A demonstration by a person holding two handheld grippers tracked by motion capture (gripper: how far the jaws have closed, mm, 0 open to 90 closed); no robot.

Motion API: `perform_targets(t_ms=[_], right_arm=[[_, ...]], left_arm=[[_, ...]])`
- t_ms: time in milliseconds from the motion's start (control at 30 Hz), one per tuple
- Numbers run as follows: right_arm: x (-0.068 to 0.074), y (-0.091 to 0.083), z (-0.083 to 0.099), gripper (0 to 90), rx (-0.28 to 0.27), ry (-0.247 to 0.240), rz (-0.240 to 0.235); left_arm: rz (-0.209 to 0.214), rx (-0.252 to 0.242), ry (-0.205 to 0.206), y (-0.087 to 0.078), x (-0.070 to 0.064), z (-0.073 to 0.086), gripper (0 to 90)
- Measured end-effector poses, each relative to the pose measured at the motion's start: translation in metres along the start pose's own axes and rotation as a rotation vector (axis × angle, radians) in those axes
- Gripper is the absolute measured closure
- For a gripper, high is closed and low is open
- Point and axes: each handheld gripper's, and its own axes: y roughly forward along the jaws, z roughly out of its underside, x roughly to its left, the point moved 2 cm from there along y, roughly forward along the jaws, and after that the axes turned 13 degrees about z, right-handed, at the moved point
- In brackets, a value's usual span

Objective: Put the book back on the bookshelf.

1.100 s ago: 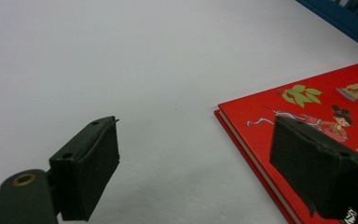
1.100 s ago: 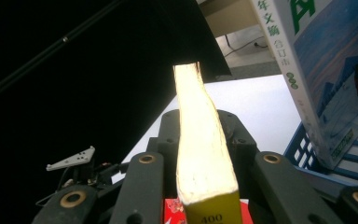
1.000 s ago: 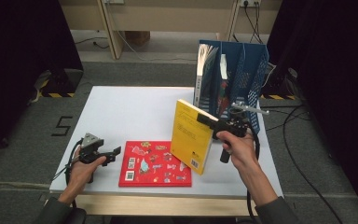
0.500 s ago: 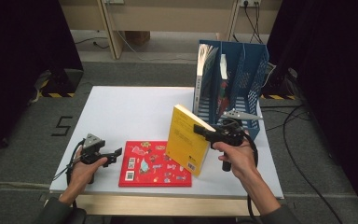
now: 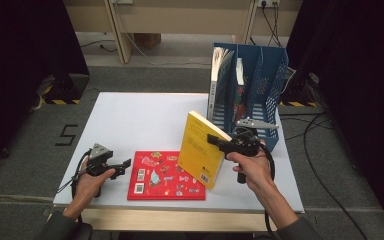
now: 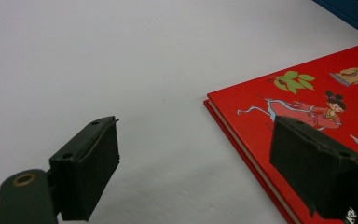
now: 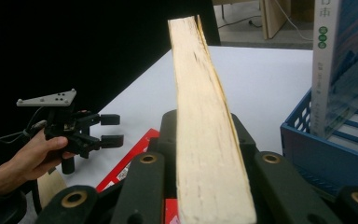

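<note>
My left gripper [image 5: 126,164] rests low on the surface [image 5: 130,125], fingers wide apart and holding nothing, just beside the red book [image 5: 166,175] lying flat. My right gripper [image 5: 215,139] has its fingers clamped on the yellow book [image 5: 201,148], which has dropped lower and more upright over the last second, away from the blue rack [image 5: 260,95]; judging it's coming out, not in.

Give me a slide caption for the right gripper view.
Right gripper clamps a yellow book by its page edge beside the blue file rack.

flat book [image 5: 166,175] left of held book [image 5: 202,149] (tilted), file rack [image 5: 260,90] behind
</note>
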Motion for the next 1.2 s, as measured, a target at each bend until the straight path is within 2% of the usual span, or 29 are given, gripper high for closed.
perform_targets(t_ms=[133, 233, 500, 800, 967, 1200], right_arm=[[-0.010, 0.001, -0.001, 75.5, -0.001, 0.104, -0.043], [-0.014, 0.000, -0.001, 75.3, -0.019, 0.137, -0.061], [-0.026, -0.022, -0.009, 75.1, -0.061, 0.149, -0.050], [-0.044, -0.068, -0.033, 75.0, -0.120, 0.145, 0.018], [-0.058, -0.094, -0.044, 75.1, -0.179, 0.174, 0.050], [-0.083, -0.126, -0.054, 75.0, -0.245, 0.210, 0.128]], left_arm=[[-0.002, -0.008, -0.006, -0.001, 0.001, 0.000, 15.0], [-0.003, -0.011, -0.007, -0.001, 0.002, 0.000, 15.0], [-0.003, -0.013, -0.008, 0.000, 0.002, 0.000, 15.0], [-0.003, -0.011, -0.018, 0.000, 0.003, 0.000, 15.0], [-0.002, -0.013, -0.026, 0.001, 0.004, 0.000, 15.0], [-0.001, -0.019, -0.043, 0.001, 0.006, 0.000, 15.0]])
